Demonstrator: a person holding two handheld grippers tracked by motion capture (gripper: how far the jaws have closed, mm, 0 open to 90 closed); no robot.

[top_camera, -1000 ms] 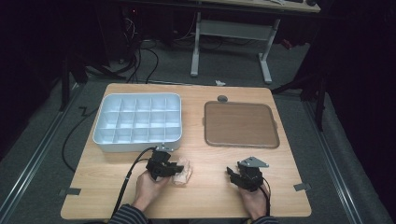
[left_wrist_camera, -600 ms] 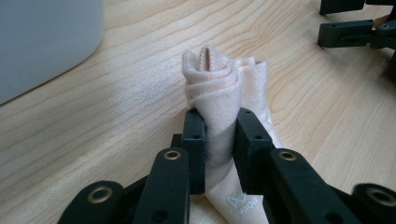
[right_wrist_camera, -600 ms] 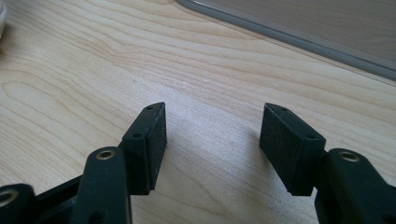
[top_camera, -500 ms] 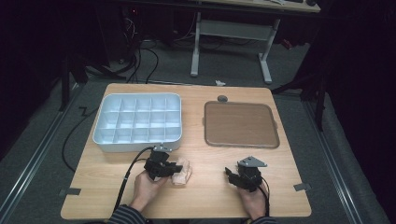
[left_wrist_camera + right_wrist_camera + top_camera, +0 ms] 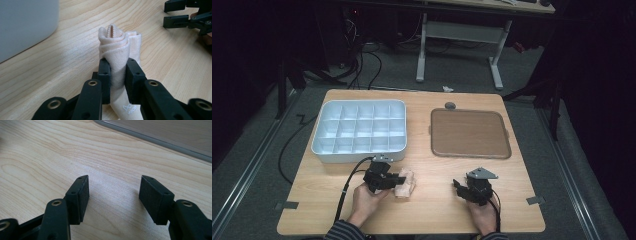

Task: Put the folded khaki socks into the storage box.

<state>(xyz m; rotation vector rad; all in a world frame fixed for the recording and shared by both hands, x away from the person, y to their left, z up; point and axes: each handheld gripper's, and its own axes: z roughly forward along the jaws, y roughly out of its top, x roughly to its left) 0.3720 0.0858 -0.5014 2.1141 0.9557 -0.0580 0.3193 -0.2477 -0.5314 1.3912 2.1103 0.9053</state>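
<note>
Just in front of the white plastic compartment tray (image 5: 359, 131), on the pale wooden table (image 5: 427, 210), lay a soft, peach-coloured rolled cloth (image 5: 120, 47). It looked light and squashy, best pinched mid-roll. The left gripper (image 5: 117, 75) was clamped on it there; the right gripper (image 5: 113, 195), farther from the tray, stood wide open and empty.
</note>
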